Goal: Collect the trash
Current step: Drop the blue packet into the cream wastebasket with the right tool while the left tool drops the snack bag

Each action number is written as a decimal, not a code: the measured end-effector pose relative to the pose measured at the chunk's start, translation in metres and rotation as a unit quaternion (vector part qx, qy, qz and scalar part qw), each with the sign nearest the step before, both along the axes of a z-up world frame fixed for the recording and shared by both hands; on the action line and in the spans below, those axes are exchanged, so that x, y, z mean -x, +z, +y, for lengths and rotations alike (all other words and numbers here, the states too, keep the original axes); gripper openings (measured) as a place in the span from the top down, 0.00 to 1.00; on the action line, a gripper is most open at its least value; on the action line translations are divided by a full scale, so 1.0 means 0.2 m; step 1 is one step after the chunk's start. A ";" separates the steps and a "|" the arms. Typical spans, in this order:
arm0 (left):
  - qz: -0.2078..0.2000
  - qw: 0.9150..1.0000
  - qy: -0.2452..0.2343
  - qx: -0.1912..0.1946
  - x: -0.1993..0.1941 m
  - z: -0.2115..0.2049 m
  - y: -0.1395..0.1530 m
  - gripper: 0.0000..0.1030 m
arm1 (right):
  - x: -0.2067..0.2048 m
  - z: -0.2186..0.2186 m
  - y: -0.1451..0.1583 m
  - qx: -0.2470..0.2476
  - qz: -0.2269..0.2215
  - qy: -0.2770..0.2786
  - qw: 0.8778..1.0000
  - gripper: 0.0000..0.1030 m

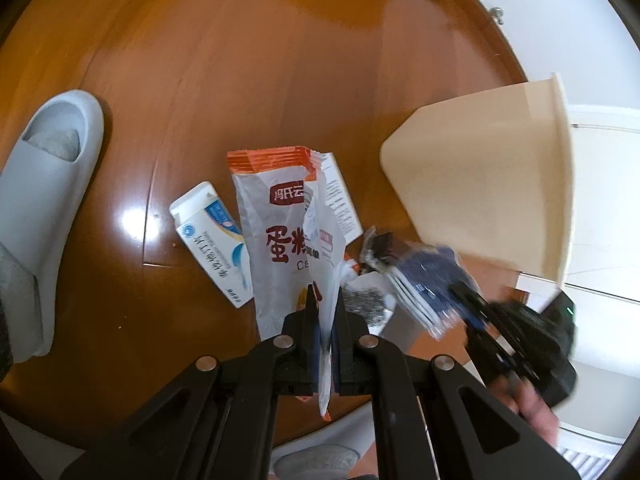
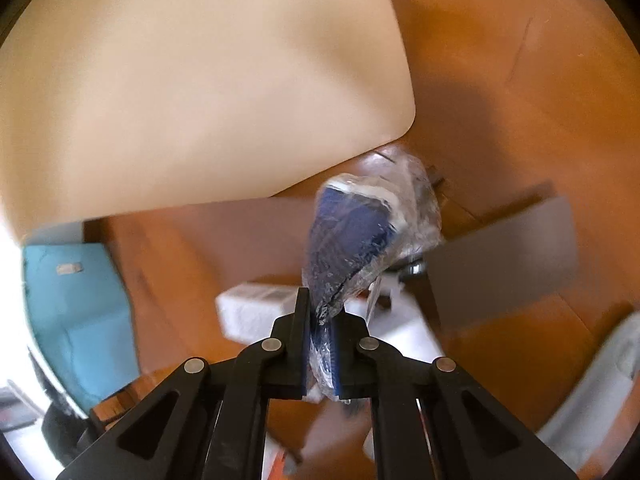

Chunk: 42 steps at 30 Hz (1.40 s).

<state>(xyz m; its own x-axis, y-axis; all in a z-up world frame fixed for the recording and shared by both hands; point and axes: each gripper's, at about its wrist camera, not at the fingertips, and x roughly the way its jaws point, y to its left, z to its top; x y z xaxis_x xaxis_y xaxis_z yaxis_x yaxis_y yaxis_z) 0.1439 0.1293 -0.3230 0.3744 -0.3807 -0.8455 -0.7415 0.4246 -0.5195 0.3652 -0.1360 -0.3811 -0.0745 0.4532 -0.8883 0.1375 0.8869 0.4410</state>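
My left gripper (image 1: 324, 304) is shut on a white and orange snack wrapper (image 1: 276, 224) with red lettering, which hangs from the jaws above the wooden floor. Under it lie a white and blue carton (image 1: 212, 240) and a white printed leaflet (image 1: 340, 200). My right gripper (image 2: 322, 312) is shut on a blue and clear plastic wrapper (image 2: 352, 236). In the left wrist view that blue wrapper (image 1: 424, 284) and the right gripper (image 1: 468, 300) show blurred at the right, just below the beige bin (image 1: 488, 184). The same bin (image 2: 200, 92) fills the upper left of the right wrist view.
A grey slipper (image 1: 48, 200) with a socked foot stands at the left. White scraps (image 2: 256, 312) and a grey sheet (image 2: 508, 256) lie on the floor beneath the right gripper. A teal object (image 2: 76, 320) sits at the left, and a white cabinet (image 1: 600, 220) at the right.
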 end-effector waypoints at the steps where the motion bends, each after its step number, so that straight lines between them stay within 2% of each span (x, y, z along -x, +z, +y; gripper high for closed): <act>1: -0.004 1.000 0.000 0.001 -0.01 -0.01 0.02 0.96 | 0.01 -0.02 0.08 -0.011 -0.002 -0.007 1.000 0.92; 4: -0.018 1.000 -0.003 0.002 -0.02 -0.02 0.09 0.96 | 0.06 -0.06 0.32 -0.033 0.002 -0.029 0.999 0.92; 7: -0.033 0.999 -0.008 -0.004 -0.02 -0.02 0.17 0.96 | 0.10 -0.09 0.62 -0.050 -0.017 -0.031 0.998 0.92; 9: -0.041 0.999 -0.010 -0.009 0.00 -0.02 0.21 0.96 | 0.08 -0.10 0.90 -0.058 -0.064 -0.015 0.996 0.92; 11: -0.044 0.999 -0.011 -0.012 0.01 -0.02 0.21 0.96 | 0.02 -0.07 1.11 -0.048 -0.110 0.005 0.993 0.92; 13: -0.041 0.999 -0.013 -0.012 0.03 -0.02 0.20 0.96 | -0.15 0.00 1.23 -0.017 -0.137 0.031 0.990 0.92; 14: -0.037 0.999 -0.014 -0.012 0.04 -0.02 0.18 0.96 | -0.28 0.06 1.24 0.011 -0.150 0.048 0.987 0.92; 16: -0.028 0.999 -0.016 -0.011 0.04 -0.02 0.15 0.96 | -0.46 0.13 1.20 0.029 -0.148 0.053 0.987 0.92; 18: -0.022 1.000 -0.015 -0.012 0.04 -0.02 0.13 0.96 | -0.64 0.25 1.03 0.059 -0.130 0.068 0.987 0.92; 20: -0.015 1.000 -0.011 -0.013 0.03 -0.01 0.10 0.96 | -0.77 0.37 0.80 0.109 -0.110 0.110 0.982 0.92; 24: -0.006 1.000 -0.006 -0.013 0.01 -0.01 0.04 0.96 | -0.88 0.59 0.42 0.186 -0.063 0.196 0.961 0.91; 26: -0.004 1.000 -0.009 -0.014 -0.01 -0.02 0.03 0.96 | -0.91 0.62 0.30 0.204 -0.039 0.209 0.956 0.88; 28: -0.007 1.000 -0.015 -0.017 -0.04 -0.03 0.05 0.96 | -0.94 0.60 0.26 0.228 -0.036 0.208 0.951 0.82; 31: -0.024 0.999 -0.025 -0.027 -0.09 -0.04 0.12 0.96 | -0.95 0.53 0.33 0.214 -0.052 0.192 0.956 0.58; 32: -0.029 0.999 -0.027 -0.030 -0.10 -0.04 0.14 0.96 | -0.94 0.52 0.37 0.206 -0.056 0.188 0.959 0.43; 34: -0.051 0.997 -0.032 -0.039 -0.13 -0.04 0.24 0.96 | -0.88 0.43 0.52 0.163 -0.079 0.165 0.970 0.42; 36: -0.073 0.996 -0.033 -0.041 -0.16 -0.03 0.33 0.96 | -0.79 0.34 0.74 0.107 -0.116 0.138 0.978 0.42; 37: -0.095 0.994 -0.035 -0.042 -0.19 -0.02 0.42 0.96 | -0.71 0.27 0.88 0.077 -0.132 0.123 0.981 0.42; 38: -0.107 0.993 -0.037 -0.043 -0.21 -0.02 0.47 0.96 | -0.61 0.31 1.00 0.052 -0.146 0.104 0.982 0.42; 40: -0.147 0.987 -0.040 -0.049 -0.29 0.00 0.64 0.96 | -0.38 0.12 1.26 0.028 -0.156 0.067 0.985 0.41; 42: -0.184 0.980 -0.048 -0.051 -0.38 -0.01 0.81 0.96 | -0.20 -0.05 1.43 0.021 -0.155 0.040 0.987 0.37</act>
